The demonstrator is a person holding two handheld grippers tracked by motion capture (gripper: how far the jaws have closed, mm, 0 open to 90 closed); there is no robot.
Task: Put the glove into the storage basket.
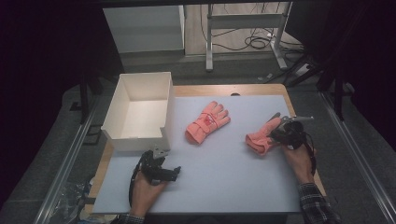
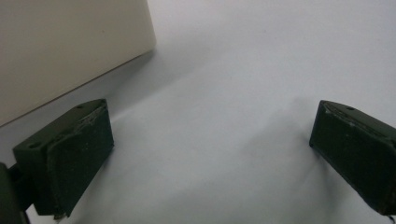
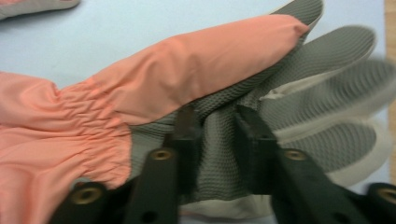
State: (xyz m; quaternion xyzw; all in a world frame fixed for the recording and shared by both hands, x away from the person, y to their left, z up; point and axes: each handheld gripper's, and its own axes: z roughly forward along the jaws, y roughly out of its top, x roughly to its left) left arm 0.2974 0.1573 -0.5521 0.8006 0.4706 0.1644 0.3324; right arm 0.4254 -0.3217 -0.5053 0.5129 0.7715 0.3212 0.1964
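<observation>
Two orange gloves lie on the white table top (image 1: 219, 172). One glove (image 1: 208, 122) rests near the middle with its back up. The other glove (image 1: 260, 138) lies at the right, and my right gripper (image 1: 279, 134) is on it. In the right gripper view this glove (image 3: 187, 70) shows its orange back and grey textured palm, and my right gripper (image 3: 217, 126) has a fold of the grey palm fabric pinched between its jaws. My left gripper (image 1: 173, 171) rests low on the table at the front left. In its own view the left gripper (image 2: 210, 140) stands open with nothing between its jaws.
An open white box (image 1: 135, 140) stands at the table's back left, its wall (image 2: 60, 46) close beside my left gripper. Wooden table edges border the white top. Behind the table are a metal frame and cables on the floor (image 1: 252, 42).
</observation>
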